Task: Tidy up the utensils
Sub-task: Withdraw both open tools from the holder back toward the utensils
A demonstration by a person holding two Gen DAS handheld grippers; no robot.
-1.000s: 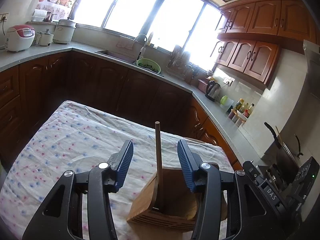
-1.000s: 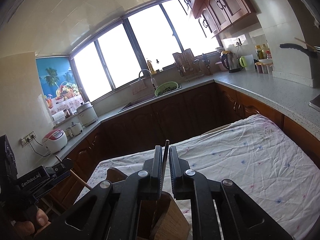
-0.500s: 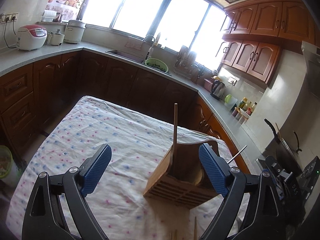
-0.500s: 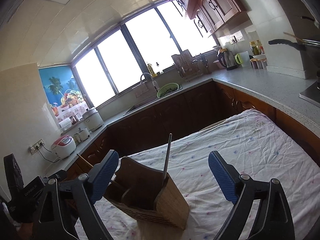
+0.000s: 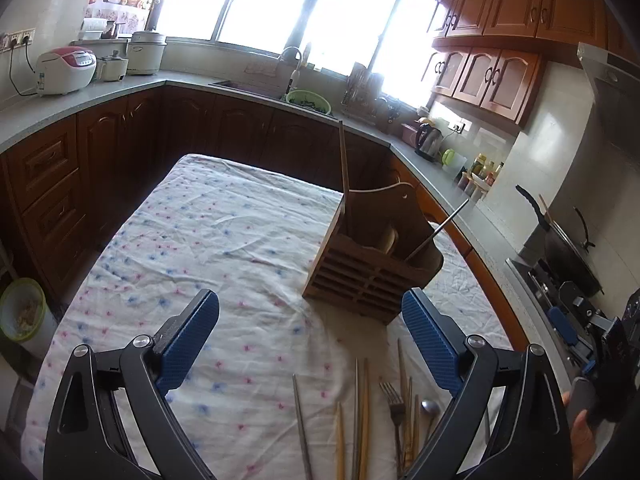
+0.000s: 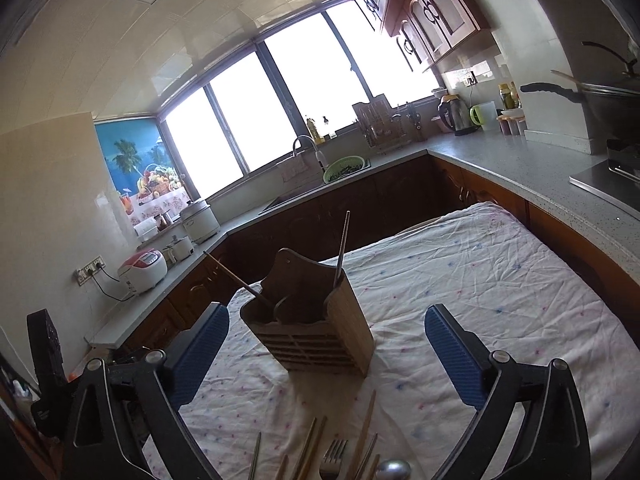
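Both of my tools stand with fingers spread wide and nothing between them: the left gripper (image 5: 310, 340) and the right gripper (image 6: 326, 354) have each just been opening, the right a little further in the last instant. The wooden utensil holder (image 5: 374, 264) stands on the flowered cloth (image 5: 208, 248) at about 1 o'clock from the left tool, carrying a wooden chopstick (image 5: 344, 176) upright in its left compartment and a metal chopstick (image 5: 438, 232) leaning toward 2 o'clock. Loose pieces lie at 6 o'clock below the fingers, among them a fork (image 5: 394, 404), a spoon (image 5: 430, 410) and a bundle of chopsticks (image 5: 360, 412). The risk I judge greatest is a pinch that takes two of the close-packed sticks at once, or drags the wrinkled cloth and tips the light holder. The lower ends of the loose utensils are cut off by the frame, and the right finger hides part of them; their exact count I cannot tell.
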